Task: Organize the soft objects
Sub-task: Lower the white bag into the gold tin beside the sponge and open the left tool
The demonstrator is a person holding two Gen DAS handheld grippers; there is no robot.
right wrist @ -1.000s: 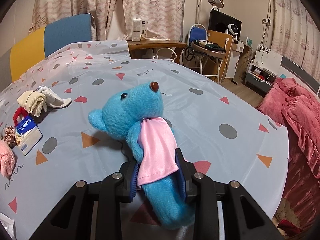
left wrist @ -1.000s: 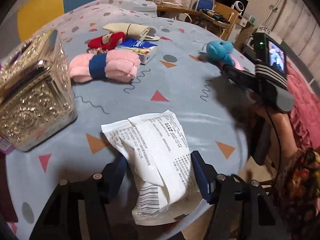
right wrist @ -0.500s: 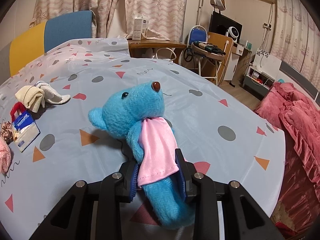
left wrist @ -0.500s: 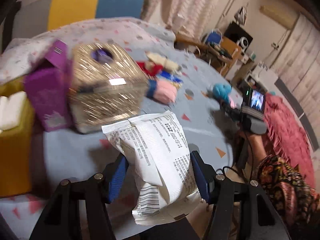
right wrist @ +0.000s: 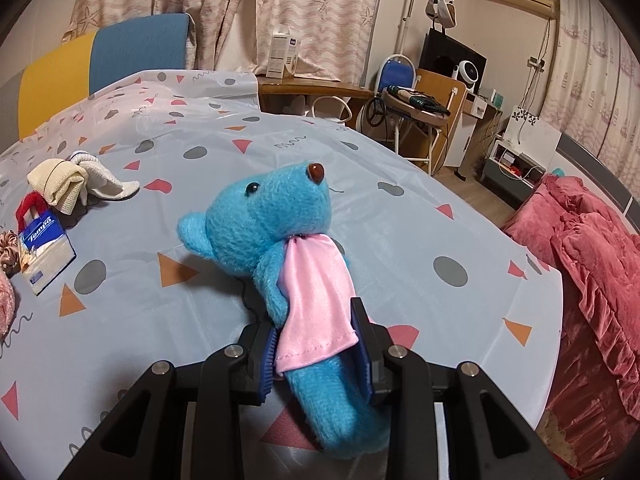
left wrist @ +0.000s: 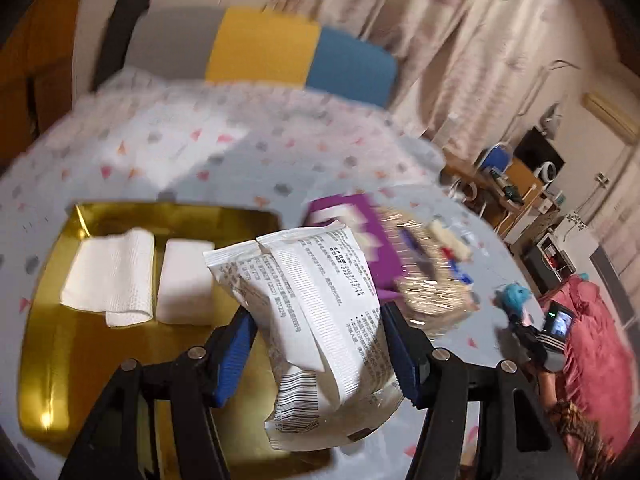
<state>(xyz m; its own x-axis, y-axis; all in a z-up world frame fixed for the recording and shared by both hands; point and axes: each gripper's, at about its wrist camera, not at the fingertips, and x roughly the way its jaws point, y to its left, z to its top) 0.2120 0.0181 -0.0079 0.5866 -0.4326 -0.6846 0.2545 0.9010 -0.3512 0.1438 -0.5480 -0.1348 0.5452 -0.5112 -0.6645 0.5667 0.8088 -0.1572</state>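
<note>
Two folded white cloths [left wrist: 136, 276] already lie in the gold tray [left wrist: 48, 380], the left gripper [left wrist: 320, 350] holds a white packet [left wrist: 320, 320] in its jaws above it, the right gripper [right wrist: 318, 354] clamps the blue plush toy [right wrist: 276, 224] over the table [right wrist: 400, 220], and socks [right wrist: 68, 180] and a tissue pack [right wrist: 42, 248] are left.

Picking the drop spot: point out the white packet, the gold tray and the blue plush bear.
white packet [left wrist: 320, 312], left wrist view, printed face.
gold tray [left wrist: 52, 380], left wrist view, bare floor.
blue plush bear [right wrist: 272, 220], right wrist view, head.

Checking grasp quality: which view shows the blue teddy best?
The right wrist view: the blue teddy fills the centre, sharp, clamped in the right gripper. The left wrist view shows it only as a small blurred patch far right.
</note>
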